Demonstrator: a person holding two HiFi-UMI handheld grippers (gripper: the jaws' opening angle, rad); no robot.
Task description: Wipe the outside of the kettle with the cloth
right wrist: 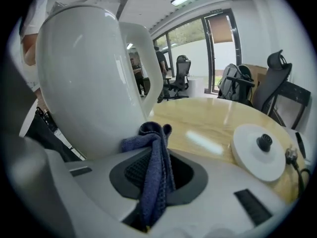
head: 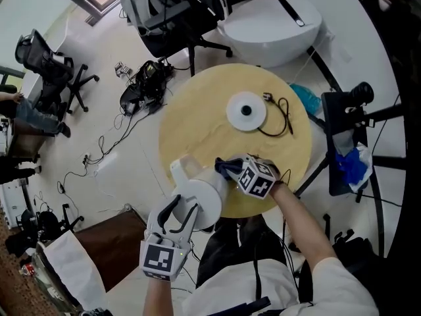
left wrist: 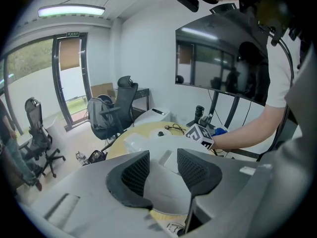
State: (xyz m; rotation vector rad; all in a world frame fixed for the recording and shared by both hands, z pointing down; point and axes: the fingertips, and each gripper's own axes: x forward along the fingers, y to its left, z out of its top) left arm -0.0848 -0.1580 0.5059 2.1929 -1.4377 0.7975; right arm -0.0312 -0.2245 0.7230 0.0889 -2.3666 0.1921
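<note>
A white kettle (head: 200,199) stands at the near edge of the round wooden table (head: 197,120). My left gripper (head: 181,210) is shut on the kettle's handle; in the left gripper view its black pads (left wrist: 133,175) flank the white kettle (left wrist: 161,192). My right gripper (head: 230,170) is shut on a dark blue cloth (head: 225,168) right beside the kettle. In the right gripper view the cloth (right wrist: 154,152) hangs bunched between the jaws, its top against the side of the kettle (right wrist: 84,73), low on the body.
The kettle's round white base (head: 247,112) with its black cord (head: 281,116) lies mid-table; the base (right wrist: 257,152) also shows in the right gripper view. Office chairs (head: 49,68), floor cables (head: 141,87), a white unit (head: 270,18) and a camera stand (head: 348,110) surround the table.
</note>
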